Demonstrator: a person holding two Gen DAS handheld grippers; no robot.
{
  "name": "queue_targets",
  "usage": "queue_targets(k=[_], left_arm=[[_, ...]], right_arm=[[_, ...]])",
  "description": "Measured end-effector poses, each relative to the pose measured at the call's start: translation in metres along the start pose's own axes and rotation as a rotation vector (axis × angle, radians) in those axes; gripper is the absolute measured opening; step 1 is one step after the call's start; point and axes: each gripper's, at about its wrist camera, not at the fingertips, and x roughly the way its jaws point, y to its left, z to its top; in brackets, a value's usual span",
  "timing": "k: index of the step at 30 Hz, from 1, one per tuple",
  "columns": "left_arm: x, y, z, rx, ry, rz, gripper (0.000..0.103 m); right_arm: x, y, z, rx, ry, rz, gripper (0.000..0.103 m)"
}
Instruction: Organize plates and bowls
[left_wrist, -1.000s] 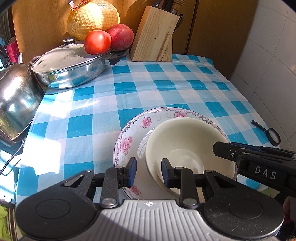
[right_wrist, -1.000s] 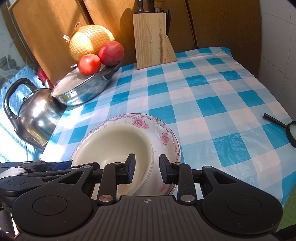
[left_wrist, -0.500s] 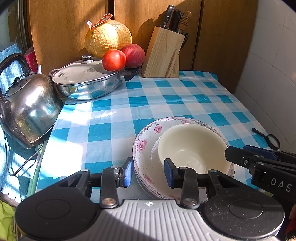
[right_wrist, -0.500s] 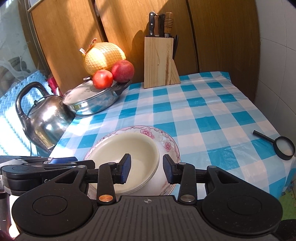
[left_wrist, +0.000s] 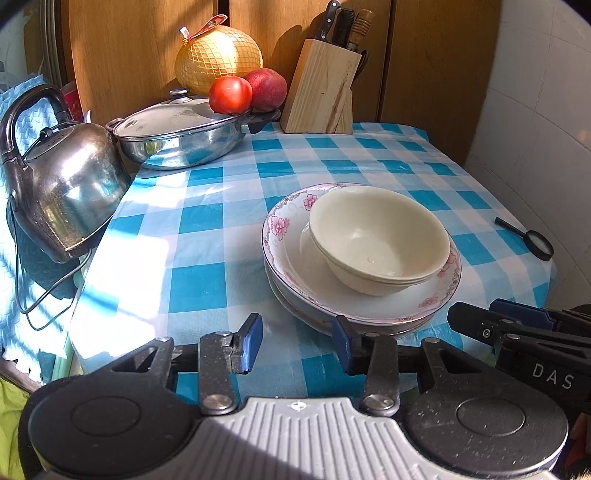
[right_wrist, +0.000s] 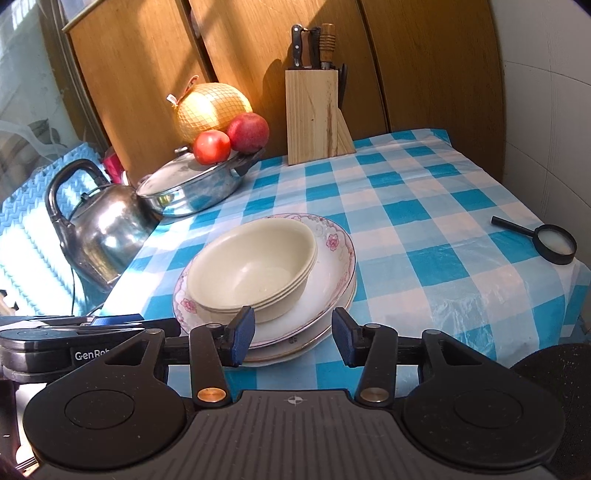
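Observation:
Stacked cream bowls (left_wrist: 380, 236) (right_wrist: 255, 264) sit nested on a stack of white plates with pink flowers (left_wrist: 291, 254) (right_wrist: 332, 269), on the blue checked tablecloth. My left gripper (left_wrist: 297, 341) hovers just in front of the plates' near rim, its jaws opening, with only tablecloth between them. In the right wrist view my right gripper (right_wrist: 293, 338) is also back from the stack, jaws opening, and nothing is gripped; the plates' near edge shows in the gap. Each gripper shows at the edge of the other's view.
A steel kettle (left_wrist: 62, 188) stands at the left edge, a lidded steel pan (left_wrist: 181, 136) behind it with a tomato, a peach and a netted pomelo (left_wrist: 218, 62). A knife block (left_wrist: 321, 92) stands at the back. A magnifying glass (right_wrist: 550, 240) lies at the right edge.
Both grippers have drawn back from the bowls and plates toward the table's near edge, and their jaws have spread wider. The stack has stayed in place.

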Motion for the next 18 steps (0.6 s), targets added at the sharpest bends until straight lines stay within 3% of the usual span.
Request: queue_targets(k=[8, 18], left_arm=[[0.016, -0.009, -0.02, 0.014, 0.09, -0.059, 0.036], [0.02, -0.012, -0.022, 0.008, 0.112, -0.079, 0.036]], right_arm=[[0.012, -0.006, -0.032, 0.023, 0.083, -0.041, 0.059], [0.018, -0.005, -0.037, 0.03, 0.114, -0.038, 0.062]])
